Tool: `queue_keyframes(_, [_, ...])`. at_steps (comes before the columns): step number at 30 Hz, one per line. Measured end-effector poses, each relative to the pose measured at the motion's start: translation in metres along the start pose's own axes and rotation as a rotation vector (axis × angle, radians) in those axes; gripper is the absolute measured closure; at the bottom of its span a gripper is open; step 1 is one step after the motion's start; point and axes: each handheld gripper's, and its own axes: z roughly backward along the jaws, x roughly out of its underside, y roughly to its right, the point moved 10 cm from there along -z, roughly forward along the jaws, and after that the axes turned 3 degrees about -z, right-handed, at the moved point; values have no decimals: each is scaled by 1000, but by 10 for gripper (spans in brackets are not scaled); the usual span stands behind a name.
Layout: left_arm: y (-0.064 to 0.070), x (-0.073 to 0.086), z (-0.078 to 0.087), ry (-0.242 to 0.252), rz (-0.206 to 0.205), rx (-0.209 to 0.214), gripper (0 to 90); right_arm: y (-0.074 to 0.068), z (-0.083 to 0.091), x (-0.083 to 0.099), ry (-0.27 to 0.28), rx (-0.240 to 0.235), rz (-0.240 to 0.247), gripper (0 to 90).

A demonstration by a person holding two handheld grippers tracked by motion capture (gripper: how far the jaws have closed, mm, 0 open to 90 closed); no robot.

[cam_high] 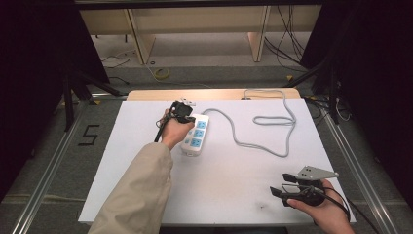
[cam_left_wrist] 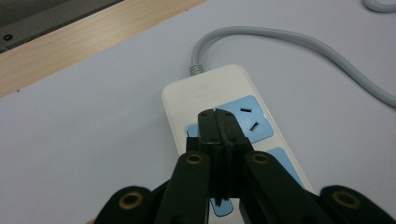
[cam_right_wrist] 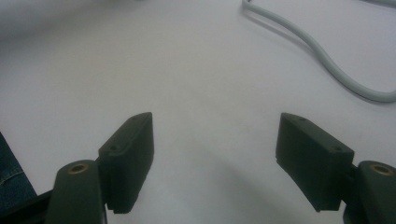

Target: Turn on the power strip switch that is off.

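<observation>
A white power strip (cam_high: 196, 135) with blue socket faces lies left of the table's middle, and its grey cord (cam_high: 263, 119) loops off to the right and back. My left gripper (cam_high: 182, 113) hovers over the strip's far end. In the left gripper view its jaws (cam_left_wrist: 218, 122) are pressed together, tips just above the power strip (cam_left_wrist: 210, 91) beside a blue socket (cam_left_wrist: 250, 119); nothing shows between them. My right gripper (cam_high: 281, 185) rests near the front right edge, open. In the right gripper view its jaws (cam_right_wrist: 215, 154) stand wide apart over bare white surface, the cord (cam_right_wrist: 327, 65) farther off.
The white table top (cam_high: 146, 175) has a wooden strip (cam_high: 209, 93) along its far edge. A beige sleeve (cam_high: 141, 190) reaches in from the bottom. Metal rails run along both sides; cables lie on the floor beyond.
</observation>
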Motion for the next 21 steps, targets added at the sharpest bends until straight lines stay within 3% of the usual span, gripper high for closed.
queue_keyframes(11, [-1, -1, -9, -9, 9, -5, 898, -1, 0, 0, 2, -10, -3, 283])
queue_keyframes(14, [-2, -3, -11, -18, -24, -24, 898, -1, 0, 0, 1, -11, -4, 283])
queue_keyframes(21, [-4, -7, -13, -24, -16, -30, 898, -1, 0, 0, 3, -12, -2, 283])
